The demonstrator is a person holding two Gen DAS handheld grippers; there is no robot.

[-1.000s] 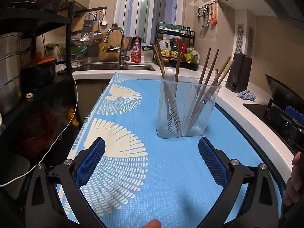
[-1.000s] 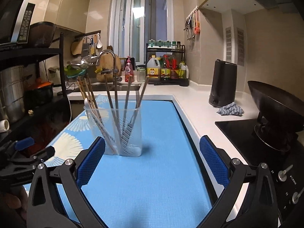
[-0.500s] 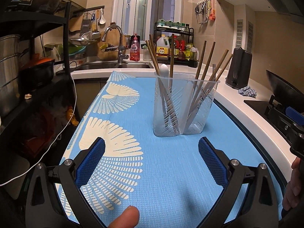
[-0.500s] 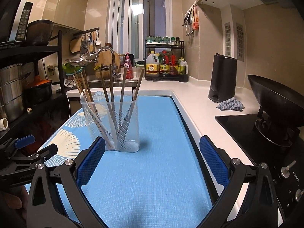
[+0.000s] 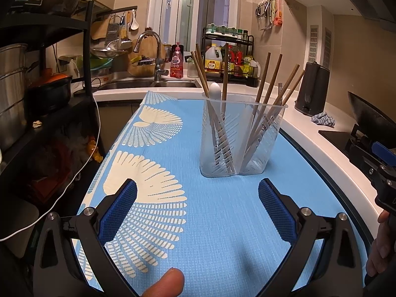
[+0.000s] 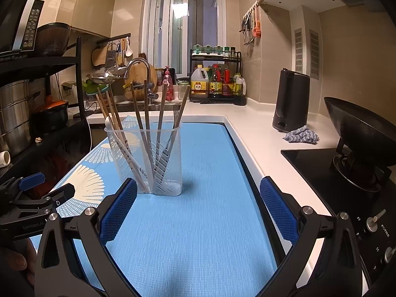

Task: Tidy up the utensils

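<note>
A clear plastic utensil holder (image 5: 241, 136) stands upright on the blue mat (image 5: 173, 173). It holds several wooden chopsticks (image 5: 268, 79), a white spoon (image 5: 214, 91) and a fork (image 5: 280, 89). It also shows in the right wrist view (image 6: 146, 158). My left gripper (image 5: 197, 208) is open and empty, just short of the holder. My right gripper (image 6: 198, 206) is open and empty, with the holder ahead and to its left. The other gripper shows at the edge of each view.
A sink with a tap (image 5: 151, 57) and a bottle rack (image 5: 229, 59) lie beyond the mat. A black shelf with pots (image 5: 47, 94) stands on the left. A black kettle (image 6: 290, 104), a cloth (image 6: 300, 135) and a hob with a wok (image 6: 358, 133) are on the right.
Both grippers have moved closer to the utensil holder, which looms larger in both views. Both stay open and empty.
</note>
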